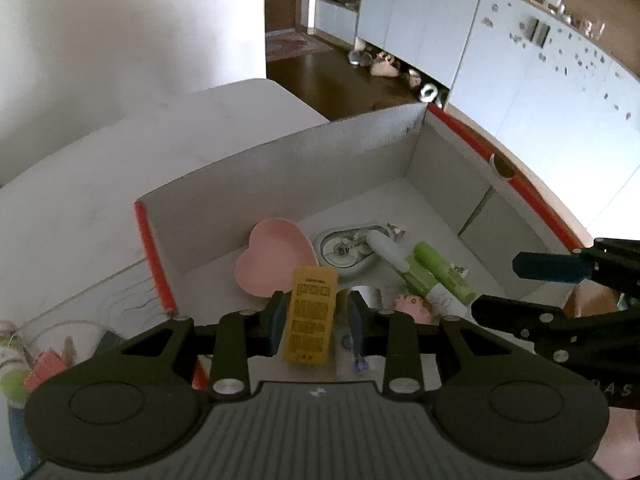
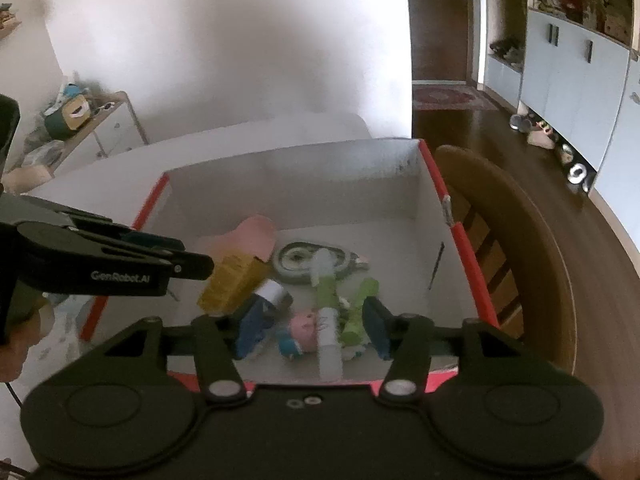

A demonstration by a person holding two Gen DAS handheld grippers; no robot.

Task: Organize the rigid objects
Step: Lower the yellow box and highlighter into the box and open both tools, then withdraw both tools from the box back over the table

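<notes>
A white cardboard box with red edges (image 1: pixel 280 168) (image 2: pixel 432 216) stands on the white table. My left gripper (image 1: pixel 316 320) hangs over the box's near left part; its jaws stand apart around a small yellow printed box (image 1: pixel 310 314) (image 2: pixel 232 284), which touches only the left pad (image 1: pixel 278 320). In the box lie a pink heart dish (image 1: pixel 272 260) (image 2: pixel 256 232), a white correction-tape dispenser (image 1: pixel 348 250) (image 2: pixel 304 258), green and white glue sticks (image 1: pixel 436 276) (image 2: pixel 326 300) and a pink figure (image 2: pixel 304 330). My right gripper (image 2: pixel 310 332) is open and empty above the box's near side.
A wooden chair (image 2: pixel 516 248) stands right of the box. Small items lie on the table left of the box (image 1: pixel 44 360). White cabinets (image 1: pixel 540 64) and shoes on a dark wood floor (image 2: pixel 480 128) are beyond. A shelf with clutter (image 2: pixel 80 120) stands at far left.
</notes>
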